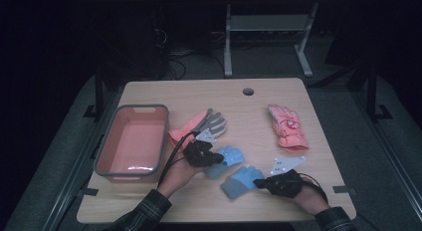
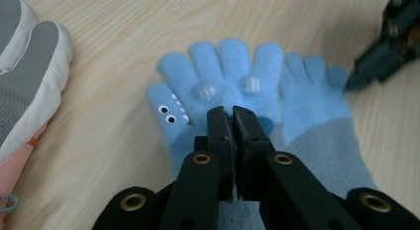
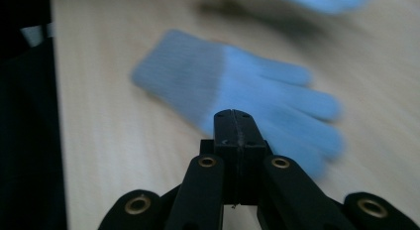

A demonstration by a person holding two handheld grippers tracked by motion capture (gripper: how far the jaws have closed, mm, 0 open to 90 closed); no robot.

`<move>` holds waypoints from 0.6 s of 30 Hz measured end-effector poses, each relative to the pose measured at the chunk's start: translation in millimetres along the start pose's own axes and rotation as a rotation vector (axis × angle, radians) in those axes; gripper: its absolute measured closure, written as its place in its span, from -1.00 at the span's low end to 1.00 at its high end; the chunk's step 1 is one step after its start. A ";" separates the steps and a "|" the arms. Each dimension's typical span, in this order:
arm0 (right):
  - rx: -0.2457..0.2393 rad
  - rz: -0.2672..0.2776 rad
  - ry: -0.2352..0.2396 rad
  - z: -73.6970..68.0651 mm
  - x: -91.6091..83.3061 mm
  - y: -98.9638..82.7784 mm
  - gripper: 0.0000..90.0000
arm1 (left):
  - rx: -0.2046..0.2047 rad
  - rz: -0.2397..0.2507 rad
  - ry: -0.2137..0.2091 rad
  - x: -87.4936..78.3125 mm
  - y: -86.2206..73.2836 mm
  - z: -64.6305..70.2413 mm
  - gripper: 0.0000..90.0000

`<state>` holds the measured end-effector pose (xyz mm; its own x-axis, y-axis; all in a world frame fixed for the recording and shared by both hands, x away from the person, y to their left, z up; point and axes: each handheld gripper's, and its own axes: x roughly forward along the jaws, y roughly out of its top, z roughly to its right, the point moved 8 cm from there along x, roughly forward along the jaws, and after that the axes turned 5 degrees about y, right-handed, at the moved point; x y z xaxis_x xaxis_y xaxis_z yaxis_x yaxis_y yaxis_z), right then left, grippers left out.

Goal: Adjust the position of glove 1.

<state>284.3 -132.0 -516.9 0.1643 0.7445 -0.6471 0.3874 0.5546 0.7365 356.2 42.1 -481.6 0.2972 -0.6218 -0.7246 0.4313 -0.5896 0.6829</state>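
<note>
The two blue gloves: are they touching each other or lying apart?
Touching. In the left gripper view, the blue glove with eyes overlaps the plain blue glove along its side, with no table showing between them.

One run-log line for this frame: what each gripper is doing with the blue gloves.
left gripper: shut on blue monster glove | right gripper: shut, at plain blue glove, grip unclear | bin: beside gloves

Left gripper (image 1: 219,159): jaws closed, pointing right. Right gripper (image 1: 258,182): jaws closed, pointing left.
</note>
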 end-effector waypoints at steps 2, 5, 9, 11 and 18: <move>-0.031 -0.018 0.030 -10.0 12.5 4.6 1.00 | -0.001 0.003 -0.004 -0.8 1.0 1.9 0.93; -0.035 -0.028 0.032 -11.8 18.5 6.8 1.00 | 0.009 0.006 -0.012 -1.8 2.4 4.5 0.93; -0.033 -0.034 0.022 -8.3 29.8 13.0 1.00 | 0.010 0.006 -0.022 -3.0 4.2 7.7 0.93; -0.036 -0.030 0.021 -8.0 31.9 14.8 1.00 | 0.003 0.005 -0.022 -3.3 4.3 7.9 0.93; -0.055 -0.022 0.012 -10.6 49.5 29.6 1.00 | -0.012 0.001 -0.028 -5.2 4.8 10.3 0.93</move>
<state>294.2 -74.9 -525.0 0.1456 0.7358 -0.6613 0.3404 0.5904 0.7318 347.9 37.2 -473.7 0.2744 -0.6367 -0.7207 0.4412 -0.5826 0.6826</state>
